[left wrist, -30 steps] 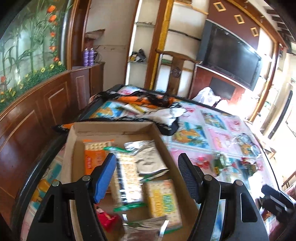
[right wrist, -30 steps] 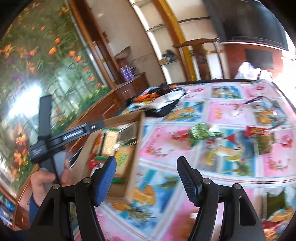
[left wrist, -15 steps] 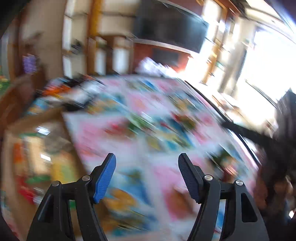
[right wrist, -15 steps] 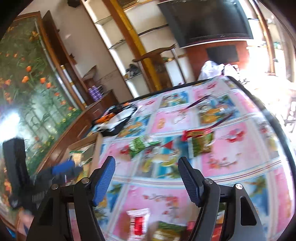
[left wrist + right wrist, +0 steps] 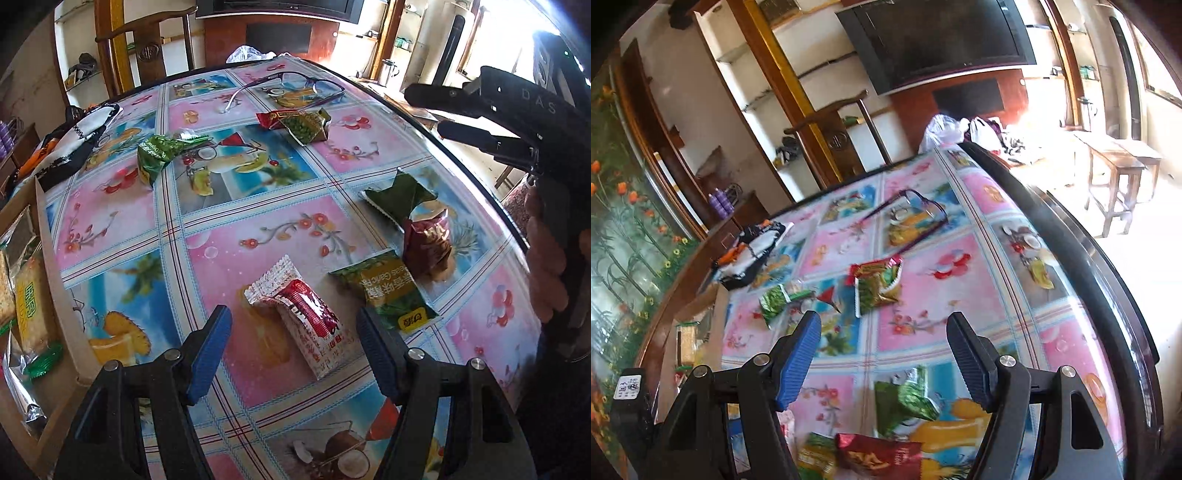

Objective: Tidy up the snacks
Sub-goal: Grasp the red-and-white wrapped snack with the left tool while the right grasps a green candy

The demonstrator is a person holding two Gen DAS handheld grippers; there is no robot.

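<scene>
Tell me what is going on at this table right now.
A person is tidying snacks with a gripper in each hand. The left gripper hangs open over a red and white packet, not touching it. The right gripper is open and empty above the table. Several packets lie loose on the tablecloth, and a cardboard box at the left edge already holds some.

glasses [image 5: 291,86] on tablecloth [image 5: 258,229] | chair [image 5: 831,136] behind | TV [image 5: 938,40] on wall
</scene>
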